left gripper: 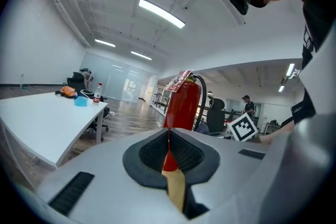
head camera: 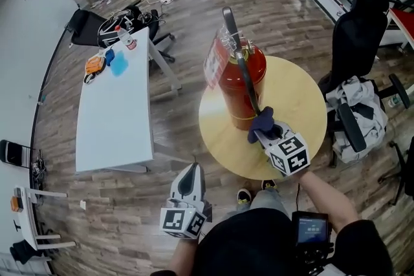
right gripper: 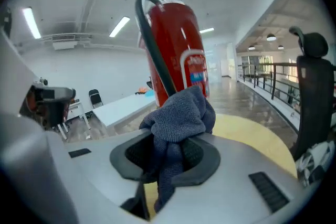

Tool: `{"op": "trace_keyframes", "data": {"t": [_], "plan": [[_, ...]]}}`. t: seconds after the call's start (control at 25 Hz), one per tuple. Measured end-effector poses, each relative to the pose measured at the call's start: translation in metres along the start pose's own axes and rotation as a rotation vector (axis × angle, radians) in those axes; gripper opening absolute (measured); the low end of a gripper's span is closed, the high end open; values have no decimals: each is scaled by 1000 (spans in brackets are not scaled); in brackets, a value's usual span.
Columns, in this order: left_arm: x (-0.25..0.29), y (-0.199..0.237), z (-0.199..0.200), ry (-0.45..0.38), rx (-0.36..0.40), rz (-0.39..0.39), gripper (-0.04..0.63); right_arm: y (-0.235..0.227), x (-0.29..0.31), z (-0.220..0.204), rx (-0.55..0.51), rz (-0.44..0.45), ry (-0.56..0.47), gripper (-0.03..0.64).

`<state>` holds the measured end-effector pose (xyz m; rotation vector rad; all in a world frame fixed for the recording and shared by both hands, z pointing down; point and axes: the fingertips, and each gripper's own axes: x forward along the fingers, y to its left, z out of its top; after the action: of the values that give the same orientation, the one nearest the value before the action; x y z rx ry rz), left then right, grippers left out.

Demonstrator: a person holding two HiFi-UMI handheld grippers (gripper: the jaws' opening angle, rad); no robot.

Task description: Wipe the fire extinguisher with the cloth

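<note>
1. Fire extinguisher [head camera: 240,84]: stands upright on the round counter [head camera: 303,95], towards the counter's far-left part. Long axis vertical. Its black hose [head camera: 244,71] runs down the side that faces the person.
2. Right hand-held gripper [head camera: 261,133]: jaws clamped on the cloth [right gripper: 178,119], which is dark blue. A bunched wad stands proud of the jaw tips and a tail hangs back between them.
3. Key relation: the extinguisher lies straight ahead of the right hand-held gripper, just beyond the wad. In the head view the cloth overlaps the lower body beside the hose end. Cannot tell from either view whether cloth and cylinder are touching or just apart.
4. Left hand-held gripper [head camera: 190,171]: jaws together, nothing between them; only a thin slit shows, with the red body visible through it. It hangs off the near-left edge of the round counter, aimed at the extinguisher but well apart from it.
5. Judgement: the right side is the nearer and holds the cloth, so the wipe falls to it. Because the cylinder is upright, strokes would most likely run up and down its side or around it, and the hose on the near face is in the way.
6. Risk (judgement): a sideways push high on the body could rock it; the left hand-held gripper is too far off to steady it.
</note>
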<state>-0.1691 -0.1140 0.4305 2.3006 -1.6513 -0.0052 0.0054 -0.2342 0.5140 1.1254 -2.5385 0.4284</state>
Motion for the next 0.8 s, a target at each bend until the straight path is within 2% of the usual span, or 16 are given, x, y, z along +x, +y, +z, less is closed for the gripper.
{"op": "trace_keyframes", "data": {"t": [0.08, 0.28, 0.4, 0.48, 0.6, 0.8], "plan": [[0, 0, 2, -6, 1, -23, 23, 11, -13, 35, -69, -25, -30, 100], [-2, 0, 13, -42, 0, -69, 23, 30, -42, 96, -216, -56, 25, 100], [-2, 1, 17, -61, -13, -83, 23, 29, -63, 142, -310, -102, 1, 100], [-3, 3, 18, -71, -18, -92, 23, 26, -72, 176, -429, -135, 13, 100], [-4, 5, 18, -79, -27, -100, 23, 27, -73, 200, -682, -168, 138, 100], [-8, 7, 24, -92, -44, -92, 23, 26, -69, 256, -1038, -339, 181, 100]]}}
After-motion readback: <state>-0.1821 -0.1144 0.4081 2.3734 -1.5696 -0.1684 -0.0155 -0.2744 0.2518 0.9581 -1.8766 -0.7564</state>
